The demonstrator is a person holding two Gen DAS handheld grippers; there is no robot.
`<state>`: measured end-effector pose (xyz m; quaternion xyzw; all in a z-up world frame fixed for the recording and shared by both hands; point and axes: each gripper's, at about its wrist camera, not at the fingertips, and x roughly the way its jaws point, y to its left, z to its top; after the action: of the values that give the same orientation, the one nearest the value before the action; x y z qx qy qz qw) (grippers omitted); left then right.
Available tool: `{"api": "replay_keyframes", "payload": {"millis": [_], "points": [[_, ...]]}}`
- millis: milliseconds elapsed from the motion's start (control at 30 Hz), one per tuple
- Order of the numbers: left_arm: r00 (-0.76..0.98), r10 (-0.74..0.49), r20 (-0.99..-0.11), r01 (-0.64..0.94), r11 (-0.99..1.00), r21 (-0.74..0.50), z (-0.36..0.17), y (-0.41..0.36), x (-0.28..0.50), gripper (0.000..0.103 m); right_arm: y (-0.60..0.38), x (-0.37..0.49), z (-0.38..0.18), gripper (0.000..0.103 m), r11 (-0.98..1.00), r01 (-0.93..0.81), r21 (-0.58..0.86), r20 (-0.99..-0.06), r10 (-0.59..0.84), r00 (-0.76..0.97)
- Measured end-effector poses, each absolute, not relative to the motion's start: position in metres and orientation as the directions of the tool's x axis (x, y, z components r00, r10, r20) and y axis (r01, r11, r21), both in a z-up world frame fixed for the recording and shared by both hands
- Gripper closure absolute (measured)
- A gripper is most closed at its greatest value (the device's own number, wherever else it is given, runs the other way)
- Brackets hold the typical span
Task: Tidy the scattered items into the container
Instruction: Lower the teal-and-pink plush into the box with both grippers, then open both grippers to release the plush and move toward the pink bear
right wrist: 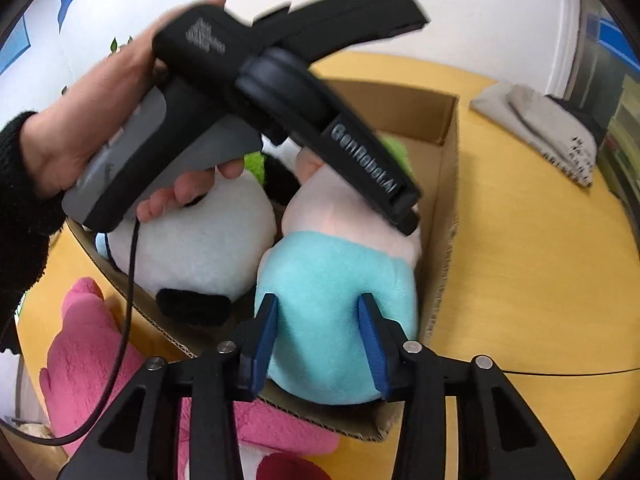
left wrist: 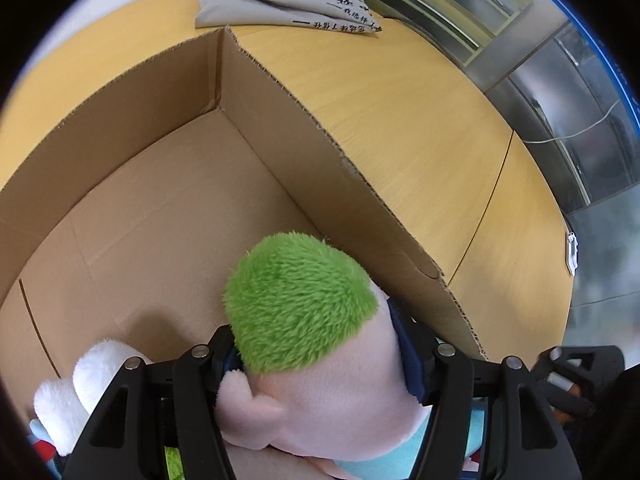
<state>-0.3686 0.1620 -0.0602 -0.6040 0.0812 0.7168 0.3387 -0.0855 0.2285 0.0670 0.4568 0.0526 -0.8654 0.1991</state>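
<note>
Plush doll (right wrist: pixel 336 292) with the green hair, pink head and pale blue body sits at the near end of the cardboard box (left wrist: pixel 304 120), squeezed against the side wall with a white-and-black plush (right wrist: pixel 200 248) touching it on the other side. You hold it at both ends: your left gripper (left wrist: pixel 320 364) has its pads pressed against the pink head just under the green hair, jaws about half apart, and your right gripper (right wrist: pixel 318 340) has its blue pads dented into the blue body from either side, jaws narrower. Judging by the pile and the way the fabric gives, it should be light and very soft, neither fragile nor slippery, but it will squash and sag, so a shallow pinch on loose fabric may slide off; I would take the firmer, rounder bulk of the head or the thick of the body, as you do now. A pink plush (right wrist: pixel 92 360) lies outside the box on the yellow table (right wrist: pixel 520 280), touching the box's near wall, and looks like the next item to tidy; grey folded cloth (left wrist: pixel 280 4) rests well apart beyond the box. Much is hidden: the doll's face and limbs cannot be seen, your left hand (right wrist: pixel 104 120) and its tool cover the box's middle in the right view, a green patch behind them is too obscured to identify, and the pink plush is cut off at the bottom edge.
</note>
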Motion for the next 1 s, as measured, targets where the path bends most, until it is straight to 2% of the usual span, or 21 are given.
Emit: {"api": "replay_keyframes", "payload": {"millis": [33,67,100,167,200,233,267,333,433,500,567,667,700,767,833,900,1000], "points": [[-0.037,0.388,-0.921,-0.582,-0.757,-0.296,-0.059,0.162,-0.369,0.040,0.230,-0.084,0.069,0.042,-0.919,0.384,0.092,-0.807,-0.294,-0.513],[-0.034,0.389,-0.921,-0.580,-0.758,-0.299,-0.059,0.161,-0.370,0.040,0.231,-0.083,0.071,0.035,-0.922,0.377,0.087,-0.806,-0.288,-0.517],[-0.033,0.390,-0.920,-0.577,-0.759,-0.301,-0.059,0.160,-0.370,0.040,0.233,-0.089,0.068,0.030,-0.922,0.378,0.079,-0.814,-0.279,-0.509],[-0.031,0.392,-0.919,-0.573,-0.760,-0.305,-0.058,0.158,-0.370,0.040,0.237,-0.108,0.055,0.030,-0.922,0.383,0.061,-0.839,-0.255,-0.481],[-0.030,0.396,-0.918,-0.573,-0.759,-0.309,-0.058,0.157,-0.371,0.040,0.236,-0.112,0.049,0.021,-0.921,0.386,0.055,-0.847,-0.248,-0.471],[-0.032,0.398,-0.917,-0.570,-0.761,-0.310,-0.058,0.157,-0.371,0.040,0.236,-0.118,0.042,0.018,-0.919,0.390,0.060,-0.857,-0.248,-0.452],[-0.034,0.399,-0.916,-0.568,-0.762,-0.311,-0.058,0.157,-0.371,0.040,0.235,-0.121,0.038,0.018,-0.916,0.398,0.056,-0.860,-0.247,-0.447],[-0.041,0.404,-0.914,-0.569,-0.761,-0.311,-0.057,0.158,-0.370,0.040,0.233,-0.122,0.036,0.034,-0.920,0.388,0.058,-0.865,-0.240,-0.441],[-0.067,0.441,-0.895,-0.583,-0.745,-0.323,-0.045,0.160,-0.365,0.040,0.238,-0.115,0.046,0.050,-0.934,0.352,0.053,-0.851,-0.227,-0.474],[-0.088,0.479,-0.874,-0.609,-0.720,-0.334,-0.031,0.162,-0.360,0.040,0.232,-0.103,0.055,0.051,-0.942,0.336,0.002,-0.833,-0.188,-0.521],[-0.094,0.494,-0.864,-0.629,-0.702,-0.333,-0.025,0.165,-0.358,0.040,0.222,-0.094,0.061,0.051,-0.945,0.317,-0.080,-0.816,-0.121,-0.565],[-0.071,0.444,-0.893,-0.626,-0.717,-0.307,-0.040,0.169,-0.362,0.040,0.210,-0.099,0.047,0.047,-0.946,0.297,-0.126,-0.836,-0.060,-0.546],[-0.055,0.415,-0.908,-0.613,-0.732,-0.297,-0.051,0.169,-0.365,0.040,0.206,-0.103,0.037,0.041,-0.944,0.301,-0.134,-0.850,-0.047,-0.525],[-0.033,0.434,-0.901,-0.565,-0.751,-0.341,-0.060,0.161,-0.373,0.038,0.204,-0.105,0.033,0.033,-0.943,0.301,-0.144,-0.852,-0.036,-0.522],[-0.026,0.422,-0.906,-0.546,-0.766,-0.341,-0.062,0.157,-0.376,0.036,0.206,-0.104,0.038,0.024,-0.943,0.309,-0.125,-0.848,-0.060,-0.526],[-0.035,0.418,-0.908,-0.539,-0.773,-0.335,-0.061,0.153,-0.375,0.035,0.215,-0.101,0.046,0.024,-0.945,0.322,-0.059,-0.845,-0.124,-0.519],[-0.081,0.453,-0.888,-0.532,-0.773,-0.345,-0.048,0.143,-0.370,0.033,0.237,-0.091,0.066,0.018,-0.940,0.337,0.061,-0.809,-0.244,-0.534]]}}
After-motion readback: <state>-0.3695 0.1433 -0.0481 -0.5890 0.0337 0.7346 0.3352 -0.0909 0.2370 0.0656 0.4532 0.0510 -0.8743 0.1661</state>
